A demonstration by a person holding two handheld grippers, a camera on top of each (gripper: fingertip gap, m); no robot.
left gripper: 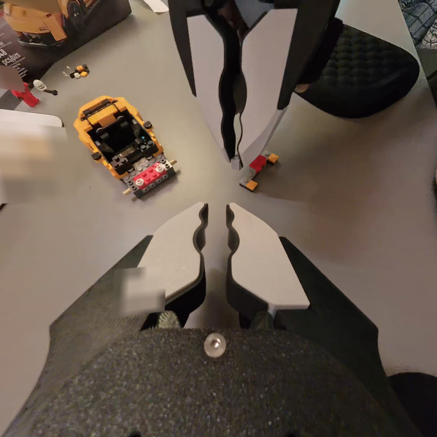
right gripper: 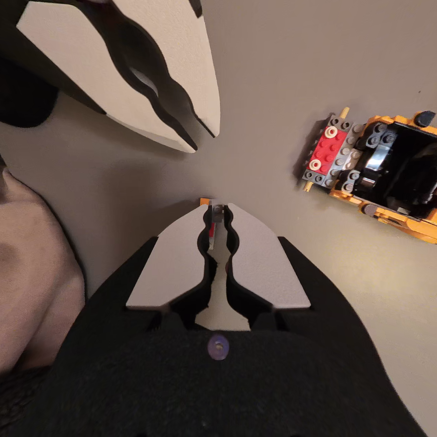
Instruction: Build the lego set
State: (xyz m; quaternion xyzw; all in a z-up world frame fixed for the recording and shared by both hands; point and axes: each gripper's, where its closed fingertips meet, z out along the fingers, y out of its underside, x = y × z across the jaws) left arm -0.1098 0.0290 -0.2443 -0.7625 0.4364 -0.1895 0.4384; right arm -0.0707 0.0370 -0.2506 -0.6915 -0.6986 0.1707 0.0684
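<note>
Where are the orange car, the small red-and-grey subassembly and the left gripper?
orange car (left gripper: 106,113): left wrist view, orange roof.
red-and-grey subassembly (left gripper: 257,163): left wrist view, red brick.
left gripper (left gripper: 217,207): left wrist view, between fingertips.

The light is soft and a bit dim, with a warm, yellowish look. Soft shadows lie on the grey table (left gripper: 165,71) under the fingers. Both pictures bend at the edges like a fish-eye. The yellow car (right gripper: 378,170) at 3 o'clock shows a small white shine. The corners look blurry.
</note>
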